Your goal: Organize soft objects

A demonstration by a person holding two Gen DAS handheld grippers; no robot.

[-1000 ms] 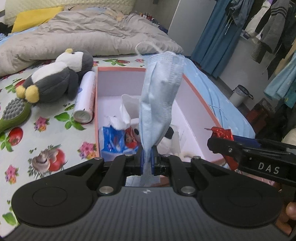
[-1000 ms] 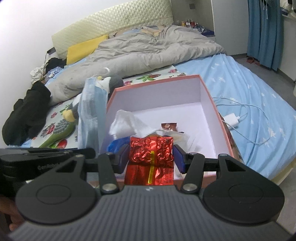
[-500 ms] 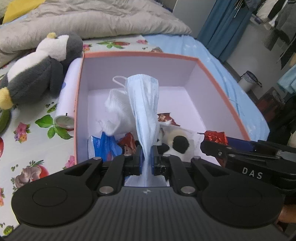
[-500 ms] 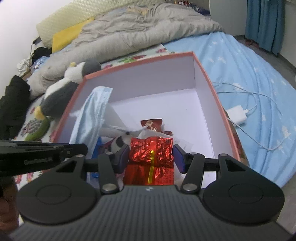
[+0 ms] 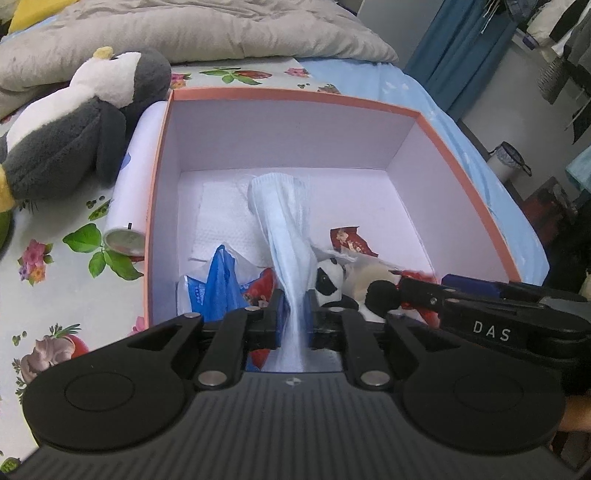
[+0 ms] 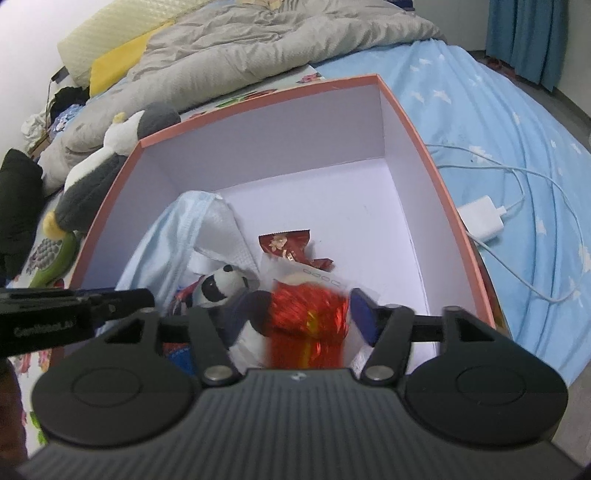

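An open pink-rimmed box (image 5: 295, 96) (image 6: 258, 99) lies on the bed beneath both grippers. My left gripper (image 5: 295, 321) hangs over its near end and its jaws are opening. The light blue face mask (image 5: 284, 214) (image 6: 162, 236) still runs between them, its far end draped on the box floor, with gaps beside the pads. My right gripper (image 6: 308, 314) is also opening. A blurred red foil packet (image 6: 306, 332) sits loose between its blue pads (image 6: 362, 314). Below lie a small panda plush (image 5: 328, 280) (image 6: 218, 284) and a blue tissue pack (image 5: 218, 288).
A penguin plush (image 5: 74, 129) (image 6: 110, 155) and a white roll (image 5: 133, 184) lie left of the box. A dark red wrapper (image 6: 284, 240) and white tissue (image 5: 221, 221) are inside it. A charger with cable (image 6: 480, 218) lies to the right, a grey duvet (image 5: 184, 29) behind.
Both grippers came down toward the box. The upright mask flopped forward onto the box floor. Both pairs of jaws widened, and the red packet now looks blurred and lower.
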